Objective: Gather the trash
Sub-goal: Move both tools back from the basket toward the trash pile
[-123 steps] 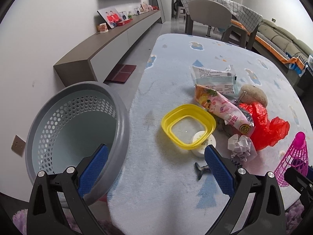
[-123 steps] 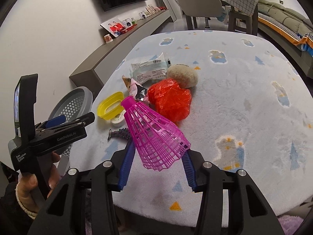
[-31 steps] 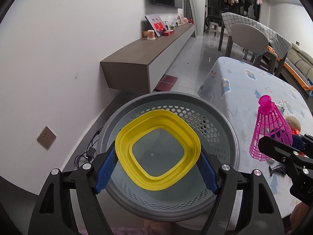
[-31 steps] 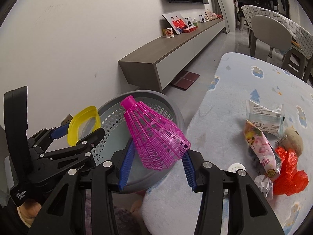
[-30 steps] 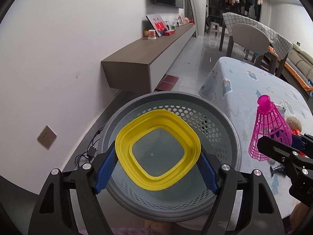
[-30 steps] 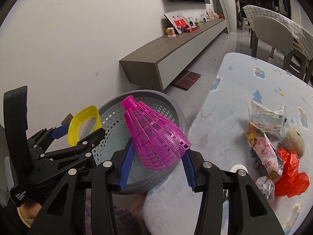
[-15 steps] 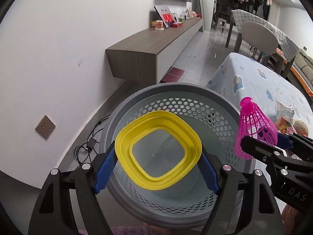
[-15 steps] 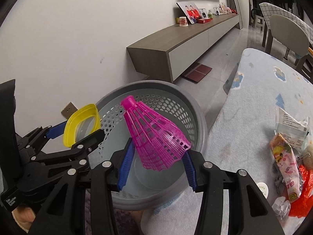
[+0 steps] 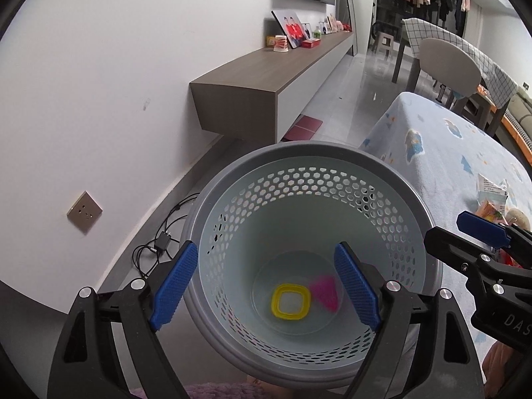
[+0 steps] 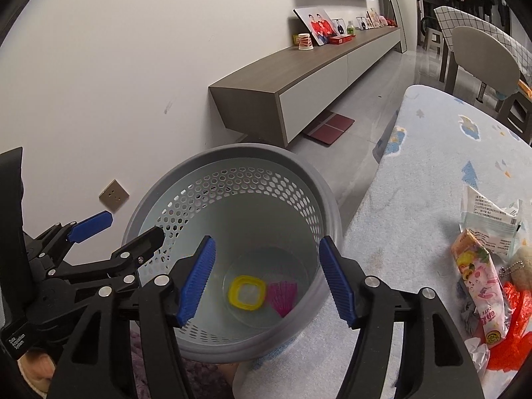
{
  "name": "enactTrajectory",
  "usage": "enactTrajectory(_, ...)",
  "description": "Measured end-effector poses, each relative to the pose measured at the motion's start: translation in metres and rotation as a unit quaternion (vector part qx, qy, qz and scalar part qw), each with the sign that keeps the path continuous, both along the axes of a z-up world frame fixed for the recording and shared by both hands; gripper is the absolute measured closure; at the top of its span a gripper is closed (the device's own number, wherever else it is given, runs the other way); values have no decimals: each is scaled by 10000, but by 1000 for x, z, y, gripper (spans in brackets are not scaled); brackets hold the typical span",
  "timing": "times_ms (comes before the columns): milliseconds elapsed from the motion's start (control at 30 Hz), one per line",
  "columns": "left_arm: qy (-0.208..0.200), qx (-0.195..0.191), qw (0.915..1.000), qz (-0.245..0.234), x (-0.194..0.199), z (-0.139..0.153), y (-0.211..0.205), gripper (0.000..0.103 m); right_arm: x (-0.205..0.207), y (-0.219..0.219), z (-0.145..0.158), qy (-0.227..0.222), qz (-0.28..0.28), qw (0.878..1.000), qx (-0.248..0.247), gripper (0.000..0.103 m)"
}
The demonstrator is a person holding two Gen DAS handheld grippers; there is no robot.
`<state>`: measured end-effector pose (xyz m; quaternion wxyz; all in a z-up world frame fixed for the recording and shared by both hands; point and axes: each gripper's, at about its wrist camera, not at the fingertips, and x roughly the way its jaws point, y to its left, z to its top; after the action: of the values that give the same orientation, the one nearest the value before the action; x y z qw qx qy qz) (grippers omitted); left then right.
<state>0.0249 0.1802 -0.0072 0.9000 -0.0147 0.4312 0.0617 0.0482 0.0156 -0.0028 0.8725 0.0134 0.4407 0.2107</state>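
half a second ago the yellow container point(image 9: 291, 306) sat clamped in the left gripper point(image 9: 266, 287) and the pink shuttlecock point(image 9: 325, 291) in the right gripper point(image 10: 268, 282); now both lie side by side on the floor of the grey basket point(image 9: 312, 153), the container flat and the shuttlecock on its side, touching or nearly so.

both sets of tongs hang over the basket mouth with jaws opening and nothing between the blue pads. the left pair stands wide, the right pair somewhat less so.

more trash waits on the pale blue rug point(image 10: 429, 179) beside the basket: a white printed packet point(image 10: 488, 214), a colourful snack wrapper point(image 10: 478, 279), a red plastic bag point(image 10: 512, 332) and a crumpled bit of white paper point(image 10: 477, 349), all bunched close together at the right edge of the right wrist view.

these all look light and soft, likely to crumple rather than resist. the wrapper looks glossy and probably slippery, so it is best pinched across its narrow middle or a sealed end. the bag should be taken at a bunched fold so the film does not slide out. the paper ball can be squeezed whole.
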Motion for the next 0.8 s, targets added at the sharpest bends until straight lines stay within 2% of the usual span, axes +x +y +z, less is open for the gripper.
enactTrajectory(800,-138,-19,9999,42,-6,6,2,19,-17,-3,5,-54,-116,9999,-30,41)
